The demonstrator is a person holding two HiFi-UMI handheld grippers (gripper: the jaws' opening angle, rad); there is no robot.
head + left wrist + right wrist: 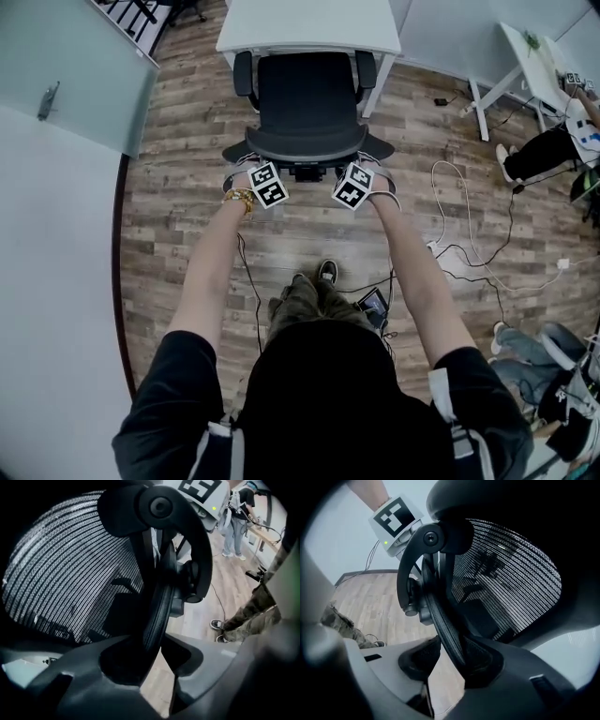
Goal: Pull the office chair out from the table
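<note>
The office chair stands on the wood floor, facing the white bench. The front of its seat is at the bench's near edge, its armrests are just inside the bench legs, and its backrest is turned toward the person. The left gripper is positioned at the left end of the backrest's upper edge and the right gripper at the right end, both angled downward. In the left gripper view, the black backrest frame runs down between the fingers. These stand wide apart and straddle the frame without clamping it, and floor is visible in the gap beneath. In the right gripper view, the frame passes between the fingers, which are closed onto it, one ribbed pad against each side. The backrest mesh fills the area beyond. A gold bracelet is on the left wrist. One shoe of the person is planted on the floor between the arms. White and black cables lie on the floor to the right, well apart from the chair.
</note>
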